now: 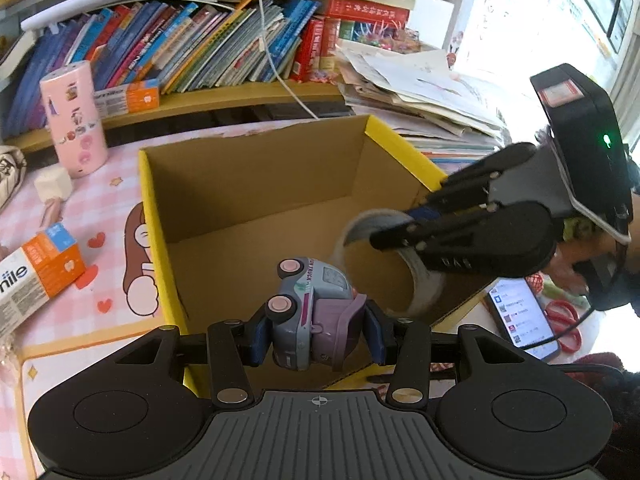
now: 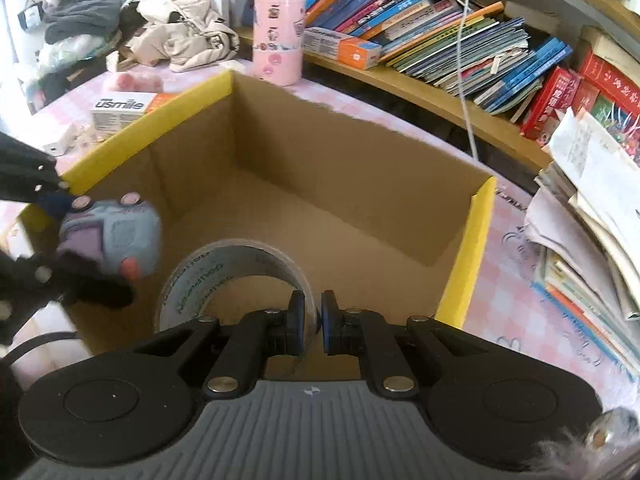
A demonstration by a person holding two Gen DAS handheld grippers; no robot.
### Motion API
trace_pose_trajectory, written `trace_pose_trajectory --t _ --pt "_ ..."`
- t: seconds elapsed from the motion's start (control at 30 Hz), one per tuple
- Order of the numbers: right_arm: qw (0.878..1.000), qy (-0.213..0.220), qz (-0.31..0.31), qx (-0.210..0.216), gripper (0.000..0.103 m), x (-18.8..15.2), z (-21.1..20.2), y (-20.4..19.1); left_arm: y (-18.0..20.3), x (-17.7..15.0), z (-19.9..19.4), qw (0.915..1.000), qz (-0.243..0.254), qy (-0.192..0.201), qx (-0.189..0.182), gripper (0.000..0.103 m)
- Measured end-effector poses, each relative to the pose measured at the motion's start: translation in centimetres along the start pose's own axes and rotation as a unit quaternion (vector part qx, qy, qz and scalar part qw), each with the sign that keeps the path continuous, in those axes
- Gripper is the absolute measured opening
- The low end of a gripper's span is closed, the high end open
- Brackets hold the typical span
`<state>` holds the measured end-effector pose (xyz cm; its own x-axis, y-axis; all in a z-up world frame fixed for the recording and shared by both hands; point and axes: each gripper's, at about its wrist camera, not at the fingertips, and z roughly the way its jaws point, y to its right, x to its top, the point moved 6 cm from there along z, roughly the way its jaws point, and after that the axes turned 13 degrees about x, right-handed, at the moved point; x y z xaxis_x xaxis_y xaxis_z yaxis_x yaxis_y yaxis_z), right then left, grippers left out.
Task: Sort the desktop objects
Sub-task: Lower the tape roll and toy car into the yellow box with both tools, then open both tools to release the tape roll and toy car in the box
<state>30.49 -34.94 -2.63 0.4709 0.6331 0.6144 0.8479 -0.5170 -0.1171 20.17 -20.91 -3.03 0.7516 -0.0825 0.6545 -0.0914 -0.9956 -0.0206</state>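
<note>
My left gripper (image 1: 316, 338) is shut on a small grey and purple toy truck (image 1: 310, 312), held on its side over the near edge of an open cardboard box with yellow rims (image 1: 154, 220). The truck (image 2: 110, 236) and the left gripper's dark fingers (image 2: 52, 200) also show at the left of the right wrist view. My right gripper (image 2: 313, 326) is shut on the wall of a roll of clear packing tape (image 2: 224, 264), held above the same box (image 2: 476, 232). In the left wrist view the tape roll (image 1: 424, 280) hangs from the right gripper (image 1: 394, 228) over the box's right side.
A pink cylinder (image 1: 74, 120) and a white and orange toothpaste carton (image 1: 36, 276) lie on the pink checked tabletop left of the box. A phone (image 1: 524, 316) and red scissors (image 1: 564, 320) lie at the right. Behind stand a shelf of books (image 1: 208, 44) and a paper stack (image 2: 592, 216).
</note>
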Motion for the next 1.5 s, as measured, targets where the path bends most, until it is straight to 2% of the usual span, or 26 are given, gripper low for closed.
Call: trace_pose_trajectory --t 0.17,0.27,0.4,0.6,0.7,0.9,1.03,1.1,1.17,1.33,1.5 --pt "1.0 0.008 -0.001 -0.001 0.008 0.7 -0.2 0.2 -1.4 0.6 -0.2 0.9994 -0.025 0.011 0.021 0.045" --pt "1.0 -0.002 -0.016 -0.01 0.008 0.9 0.6 0.1 -1.9 1.3 0.0 0.999 -0.023 0.02 0.034 0.045" --pt "0.998 -0.019 -0.053 -0.035 0.009 1.2 2.1 -0.3 -1.9 1.7 1.5 0.9988 -0.003 0.017 0.047 0.045" --pt "0.992 -0.033 -0.102 -0.067 0.01 1.6 3.1 -0.5 -0.4 1.6 2.6 0.996 0.062 0.013 0.062 0.044" --pt "0.992 -0.049 -0.103 -0.057 0.01 1.5 3.5 -0.4 0.1 1.4 3.0 0.9936 0.087 0.011 0.071 0.044" --pt "0.993 -0.059 -0.09 -0.041 0.013 1.7 3.8 -0.1 0.0 1.6 3.0 0.9933 0.09 0.012 0.07 0.044" --pt "0.994 -0.055 -0.088 -0.041 0.028 1.9 3.7 -0.2 -0.1 1.6 3.0 0.9933 0.09 0.014 0.071 0.045" --pt "0.993 -0.047 -0.092 -0.049 0.051 2.0 3.5 -0.4 -0.2 1.5 2.9 0.993 0.092 0.016 0.072 0.046" --pt "0.993 -0.038 -0.096 -0.057 0.063 2.0 3.1 -0.7 -0.3 1.6 3.0 0.992 0.099 0.02 0.077 0.047" --pt "0.993 -0.036 -0.088 -0.062 0.063 1.7 2.9 -1.0 -0.7 1.9 3.4 0.9872 0.127 0.027 0.092 0.047" --pt "0.996 -0.035 -0.063 -0.06 0.061 0.8 2.5 -1.4 -1.2 2.6 4.0 0.9873 0.125 0.03 0.093 0.047"
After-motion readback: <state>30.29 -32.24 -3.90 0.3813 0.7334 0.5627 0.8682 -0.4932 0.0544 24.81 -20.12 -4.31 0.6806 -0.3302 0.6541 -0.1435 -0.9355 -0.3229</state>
